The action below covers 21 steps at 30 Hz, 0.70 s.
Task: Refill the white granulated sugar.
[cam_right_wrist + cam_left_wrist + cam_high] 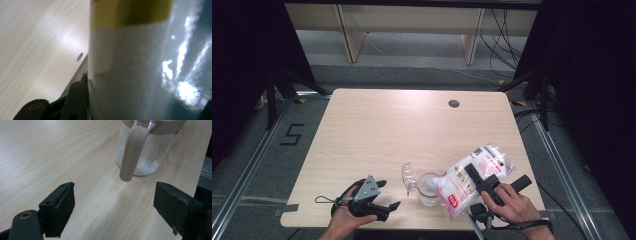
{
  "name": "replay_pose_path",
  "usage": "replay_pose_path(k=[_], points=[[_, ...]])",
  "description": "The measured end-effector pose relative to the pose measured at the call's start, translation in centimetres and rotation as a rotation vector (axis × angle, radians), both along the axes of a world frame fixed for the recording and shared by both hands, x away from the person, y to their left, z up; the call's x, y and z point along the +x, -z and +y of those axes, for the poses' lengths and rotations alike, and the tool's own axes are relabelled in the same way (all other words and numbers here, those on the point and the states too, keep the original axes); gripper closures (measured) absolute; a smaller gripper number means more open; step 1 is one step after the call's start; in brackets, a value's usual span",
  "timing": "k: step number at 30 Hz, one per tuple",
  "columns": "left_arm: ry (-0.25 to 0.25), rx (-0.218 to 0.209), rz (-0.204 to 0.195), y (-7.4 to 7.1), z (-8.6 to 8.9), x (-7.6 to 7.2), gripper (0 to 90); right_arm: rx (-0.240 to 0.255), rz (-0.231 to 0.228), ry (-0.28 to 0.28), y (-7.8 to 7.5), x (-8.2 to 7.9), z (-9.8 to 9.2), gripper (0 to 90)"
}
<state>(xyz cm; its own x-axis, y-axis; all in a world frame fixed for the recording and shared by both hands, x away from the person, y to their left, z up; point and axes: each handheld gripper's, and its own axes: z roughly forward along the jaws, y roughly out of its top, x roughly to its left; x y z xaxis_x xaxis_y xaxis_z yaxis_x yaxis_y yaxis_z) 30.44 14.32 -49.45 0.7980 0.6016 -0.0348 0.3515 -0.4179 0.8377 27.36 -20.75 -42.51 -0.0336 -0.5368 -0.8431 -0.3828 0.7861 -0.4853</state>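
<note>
The bag of white granules (474, 179), at the lower right of the frame, was clamped in the right gripper (484, 184) and tipped onto the glass jug (428, 190); the left gripper (379, 199), lower left, was held unclenched beside the jug.

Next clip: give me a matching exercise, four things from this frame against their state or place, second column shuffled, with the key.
Things:
1. plastic bag
2. clear jug
3. left gripper
4. cable hole

States or places:
A. open, nothing between its jaws, near the table's front edge
B. tilted, mouth over the jug, held by the right gripper
C. upright, a little white powder at the bottom, beige handle
D. far side of the table

Pairs: 1-B, 2-C, 3-A, 4-D
</note>
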Motion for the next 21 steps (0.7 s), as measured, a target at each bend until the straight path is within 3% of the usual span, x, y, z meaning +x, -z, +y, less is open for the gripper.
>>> replay_pose_path(k=[6,7,15,17,21], points=[[0.0,-0.021,0.005,-0.01,-0.06,-0.1,17.1,0.002,0.001,-0.006,0.05,0.06,-0.04,63.1],[0.0,-0.021,0.005,-0.01,-0.06,-0.1,17.1,0.036,0.001,-0.016,0.29,0.1,-0.09,63.2],[-0.003,-0.016,0.003,-0.03,-0.02,-0.07,17.0,0.015,0.001,-0.023,0.02,0.09,0.02,63.9],[0.002,-0.017,0.0,-0.03,-0.04,-0.07,17.1,0.035,-0.001,-0.011,0.15,-0.01,-0.16,64.1],[-0.001,-0.02,0.004,-0.03,-0.06,-0.11,17.0,0.008,-0.012,-0.016,-0.13,-0.08,-0.07,64.3]])
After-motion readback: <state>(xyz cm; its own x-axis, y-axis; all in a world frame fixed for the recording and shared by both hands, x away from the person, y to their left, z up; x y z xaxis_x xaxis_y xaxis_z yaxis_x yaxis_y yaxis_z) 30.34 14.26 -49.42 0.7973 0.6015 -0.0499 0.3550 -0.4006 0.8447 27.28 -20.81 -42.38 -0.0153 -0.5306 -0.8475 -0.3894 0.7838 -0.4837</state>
